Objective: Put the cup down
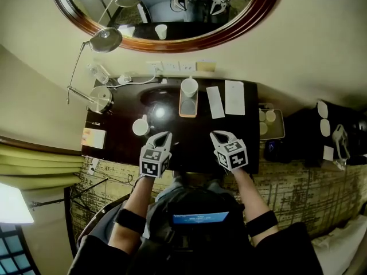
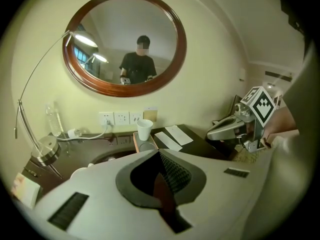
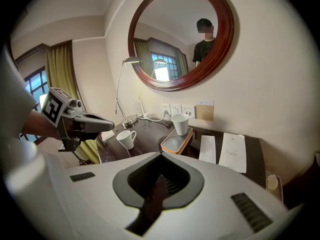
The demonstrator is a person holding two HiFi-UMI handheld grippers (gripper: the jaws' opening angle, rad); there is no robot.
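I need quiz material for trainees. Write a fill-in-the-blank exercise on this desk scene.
1. The handleless cup stands on a small orange-rimmed ____.
2. The left claw and the right claw are both ____ and empty.
3. The mug stands on the dark desk, nearer the ____ claw.
4. An oval ____ hangs above the desk.
Missing words: tray, shut, left, mirror.

Right gripper (image 3: pixel 160 156) jaws together, empty; cup (image 3: pixel 180 123) stands on tray (image 3: pixel 173 143)
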